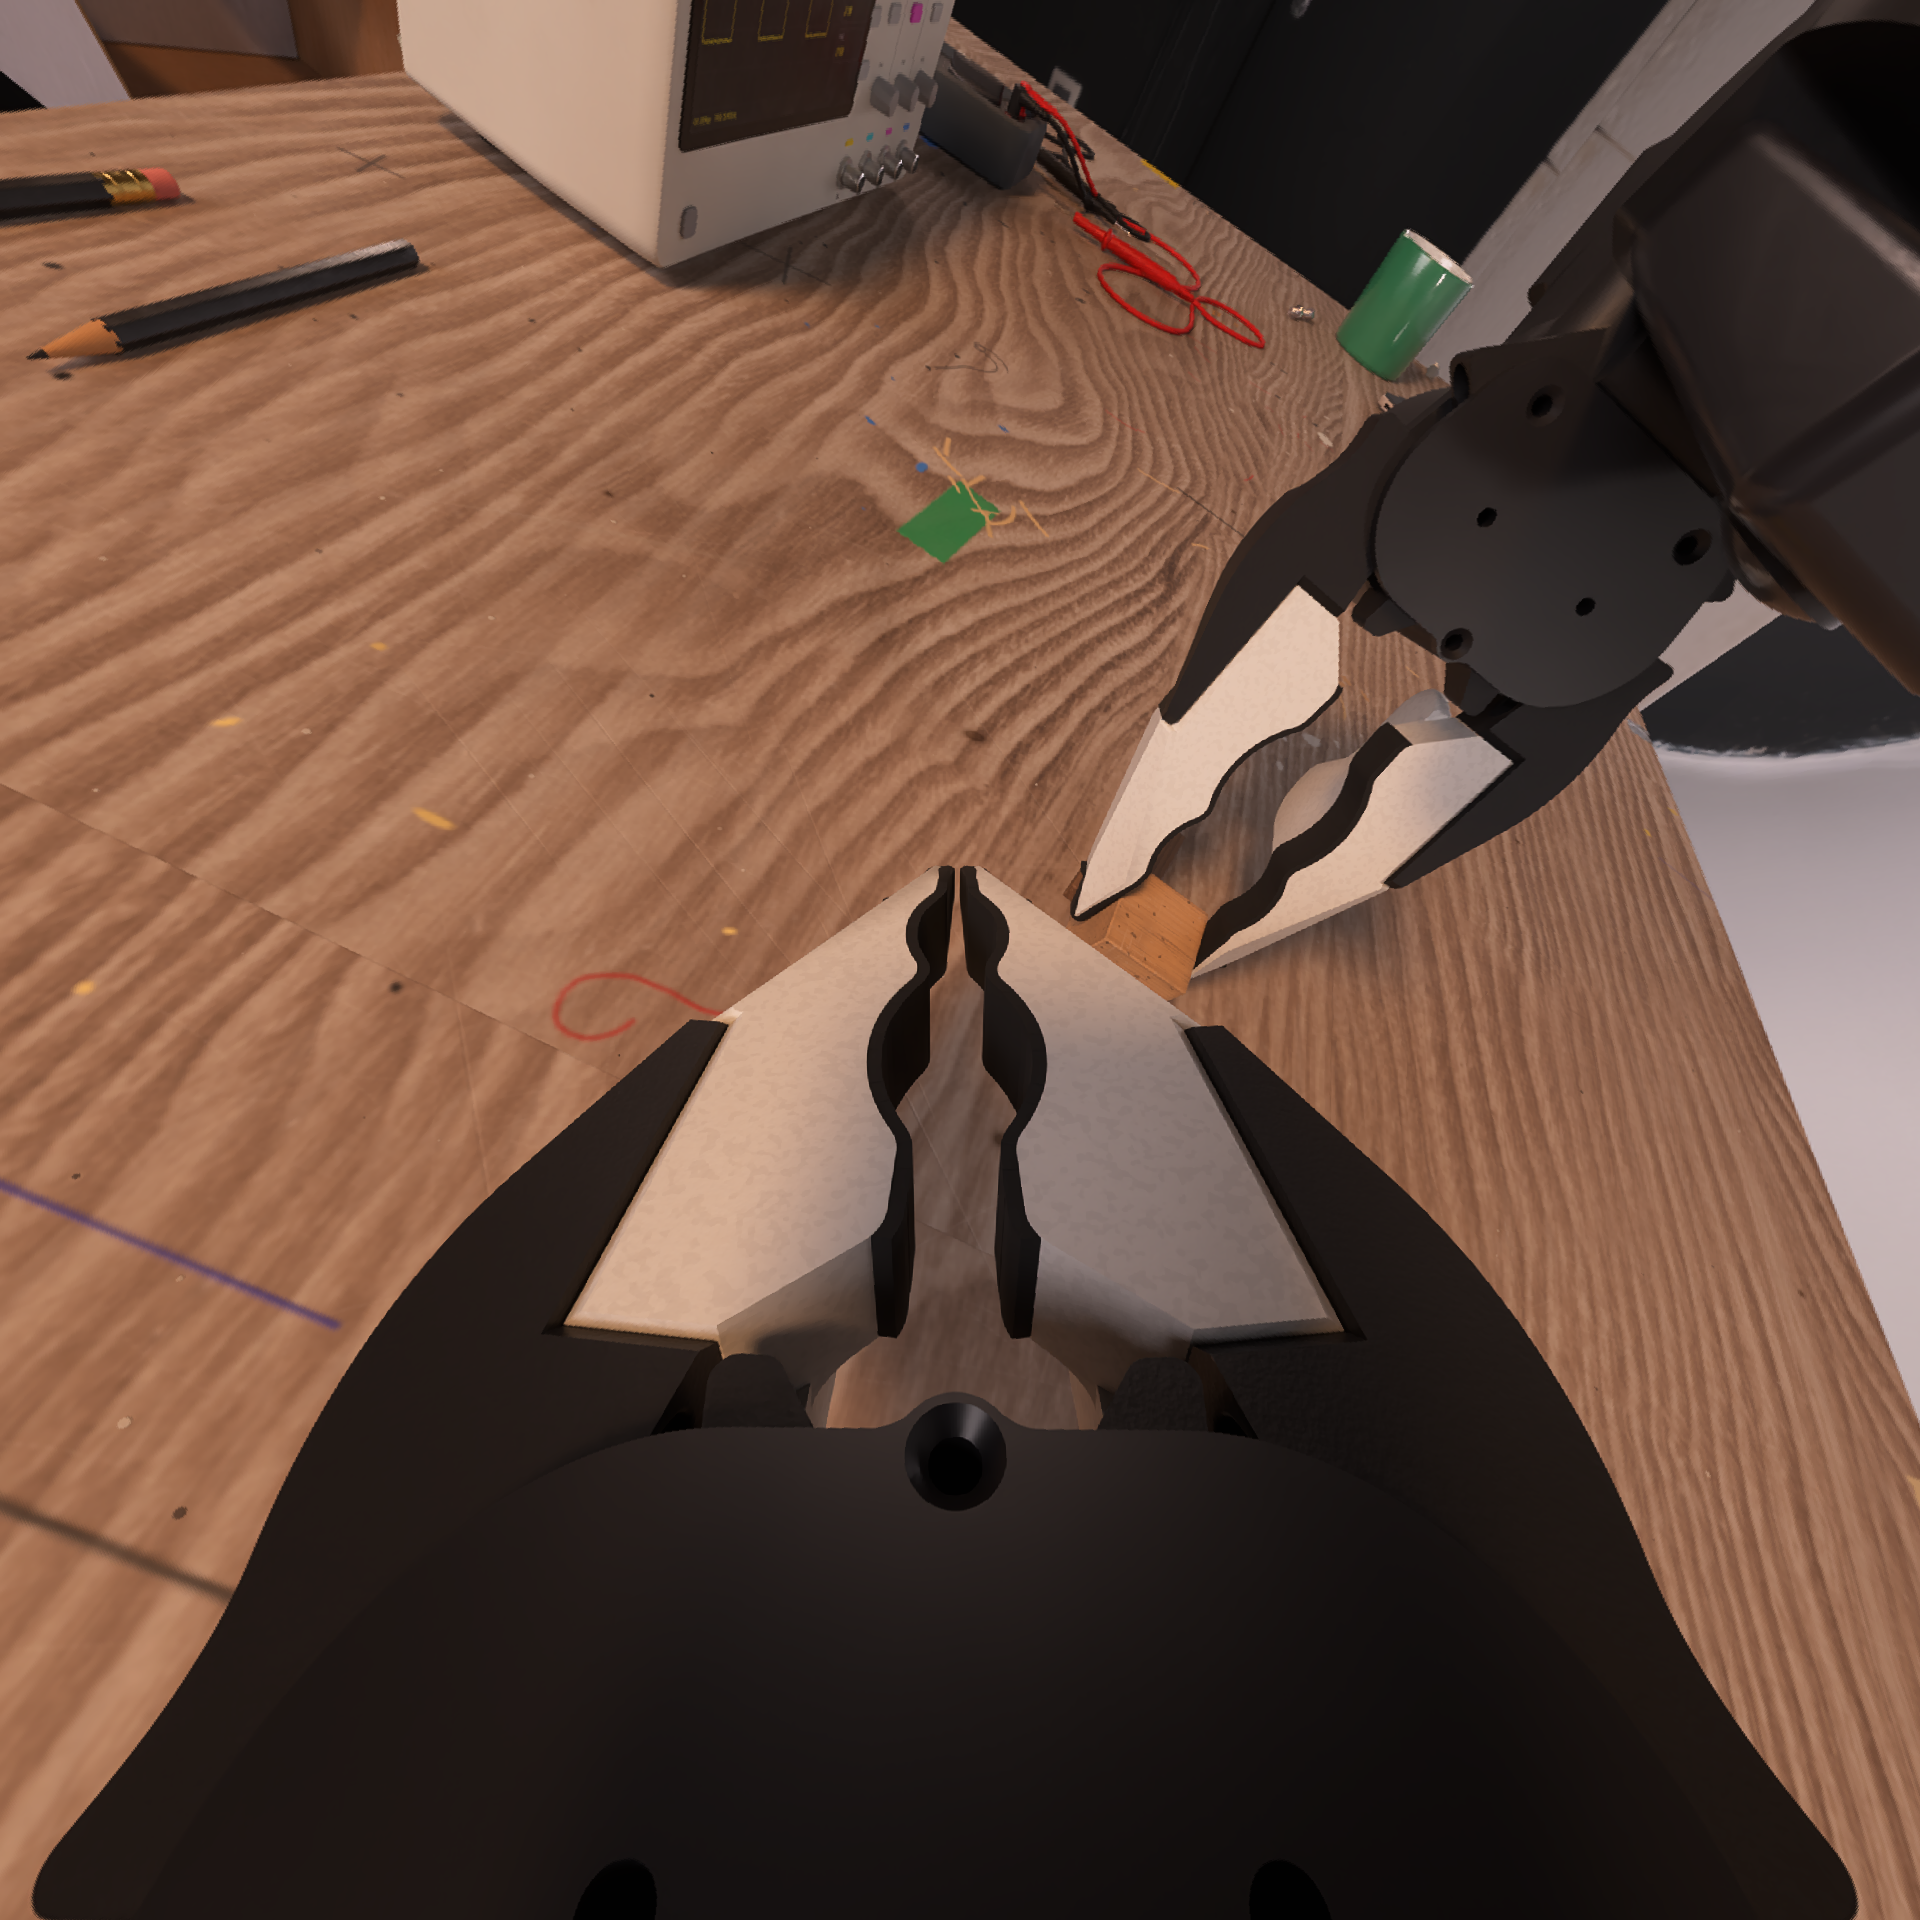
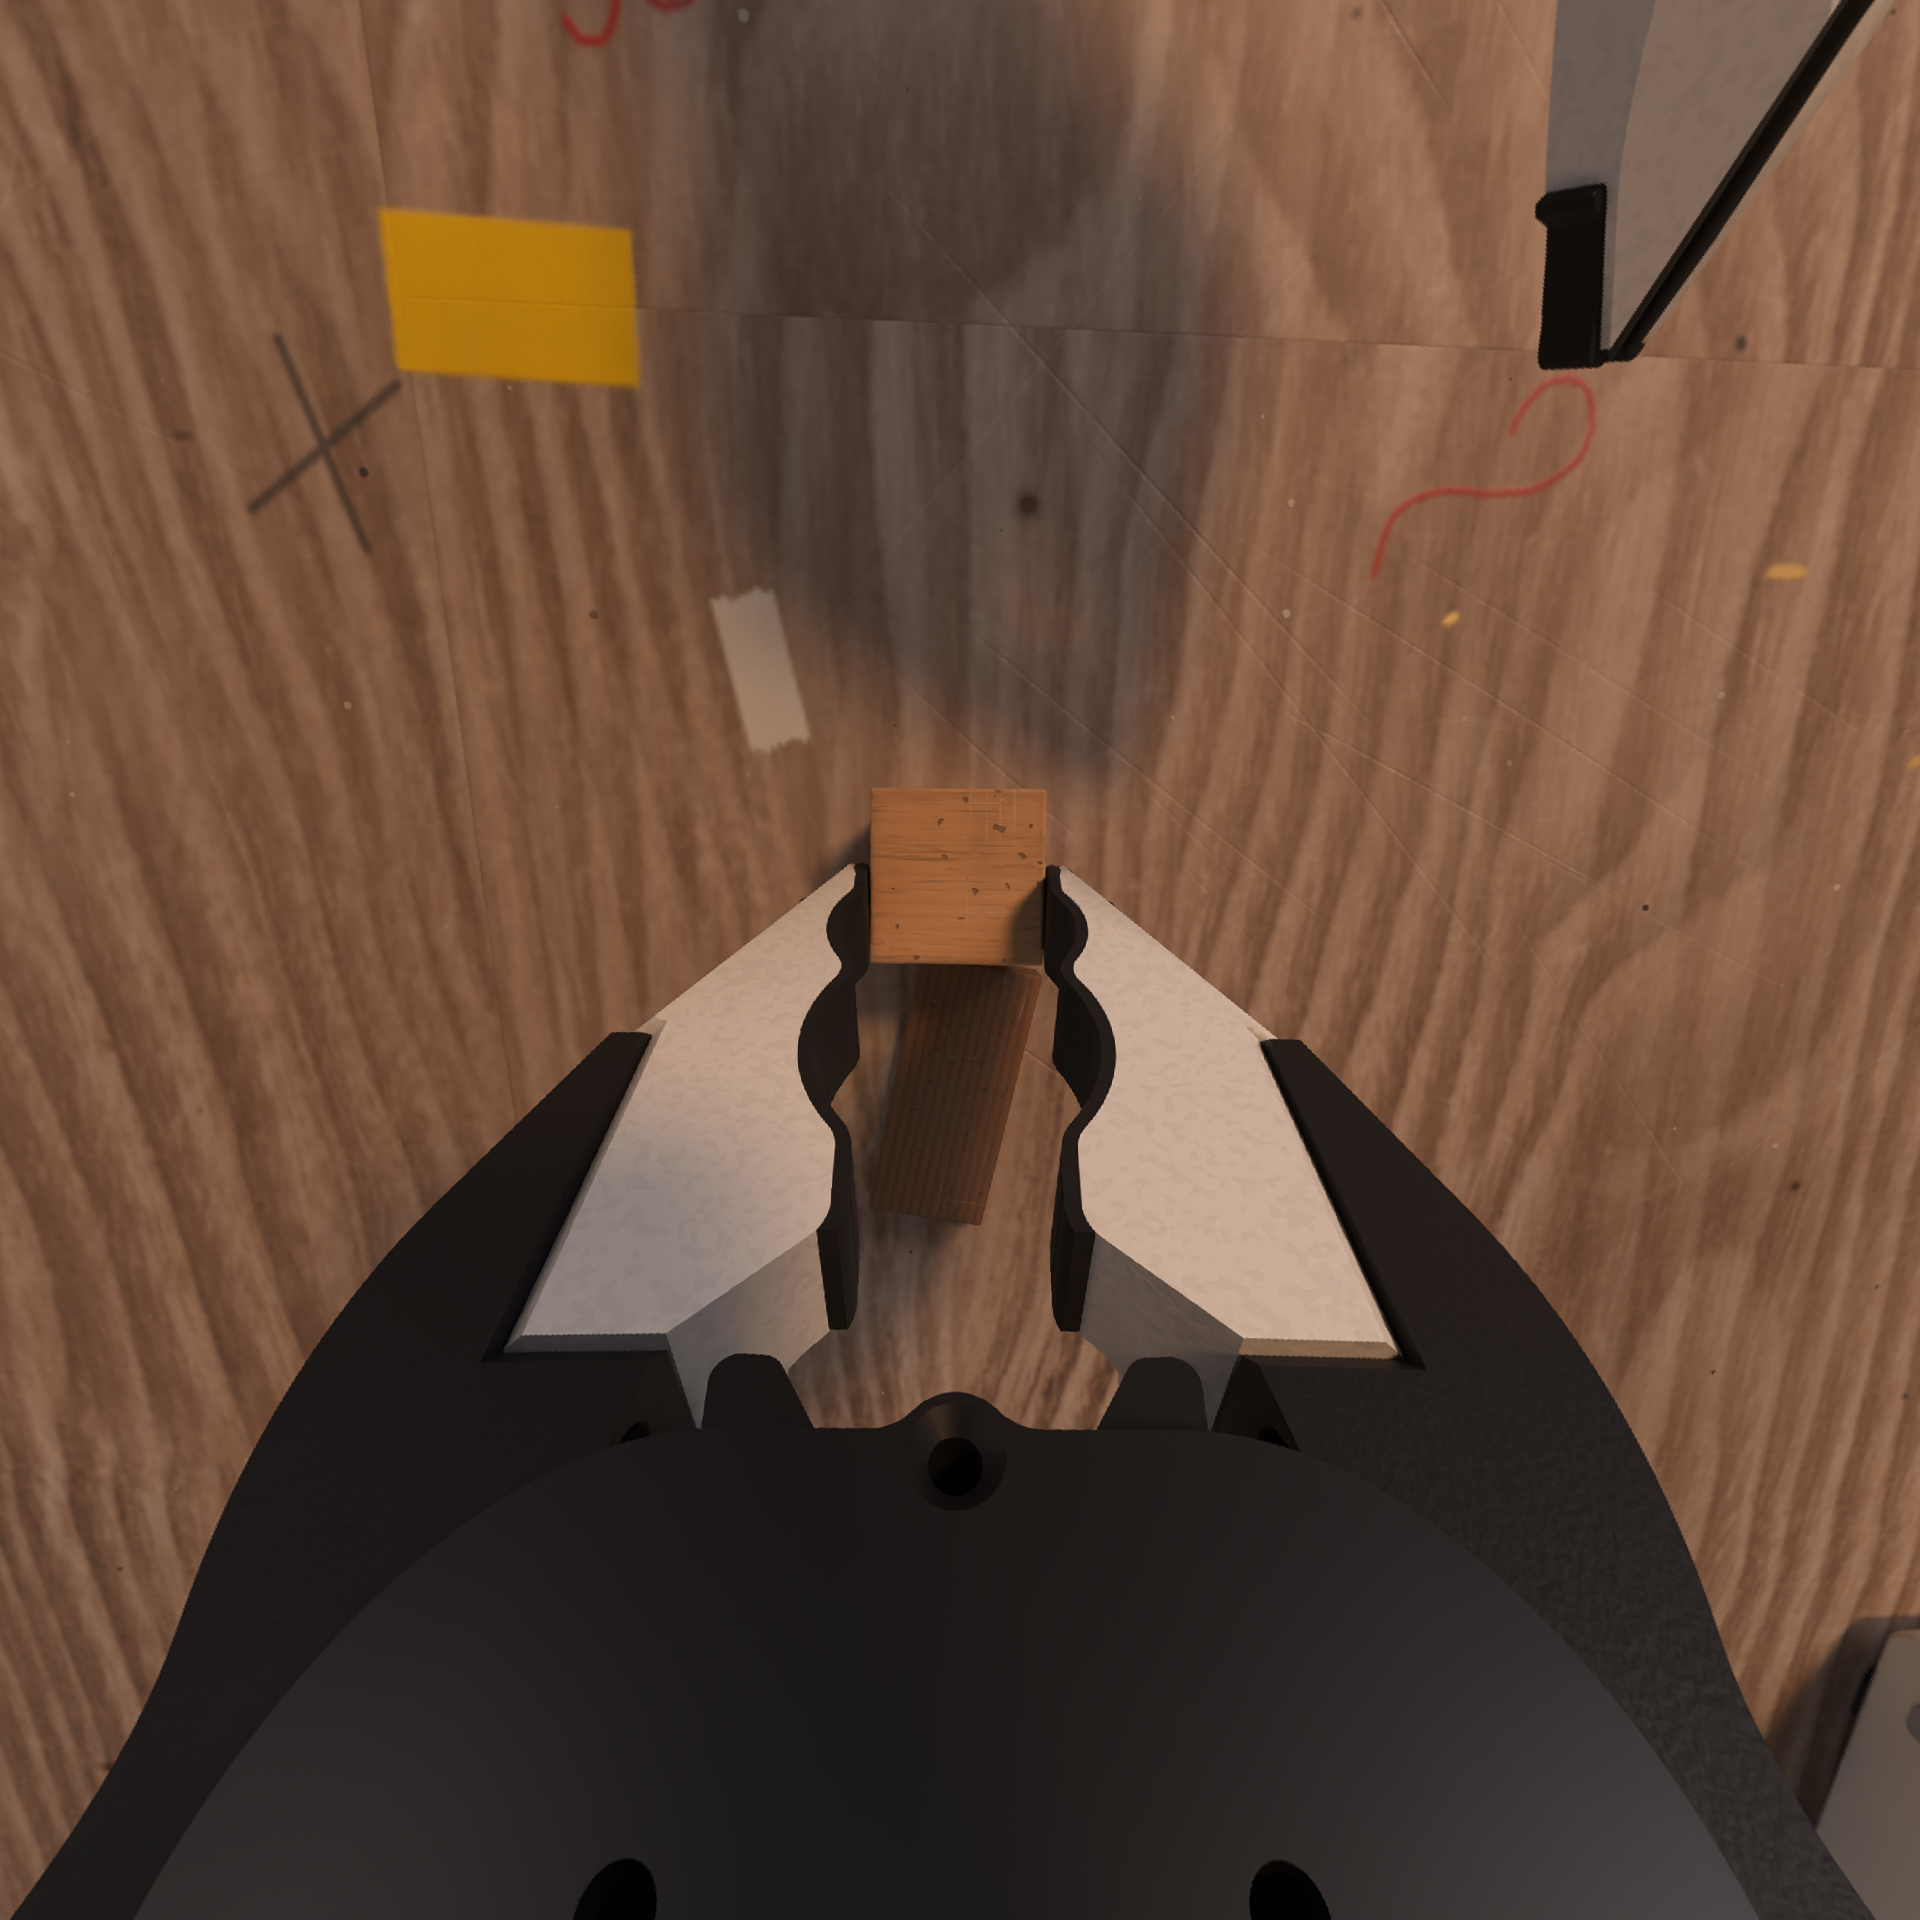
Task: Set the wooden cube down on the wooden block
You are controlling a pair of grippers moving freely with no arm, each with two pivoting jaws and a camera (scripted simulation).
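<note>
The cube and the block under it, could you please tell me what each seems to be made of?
Cube: light orange-tan wood, matt, with fine grain lines and small dark flecks; it looks unvarnished. It sits between the right gripper's tips.
Block: darker brown wood, with close parallel lines along its length; dull, no gloss. It is shaded, so its finish is less sure.

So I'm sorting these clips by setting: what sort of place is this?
Probably an electronics workbench. On the wooden table stand an oscilloscope-like instrument and red test leads, with pencils and a small green circuit board nearby.
</note>
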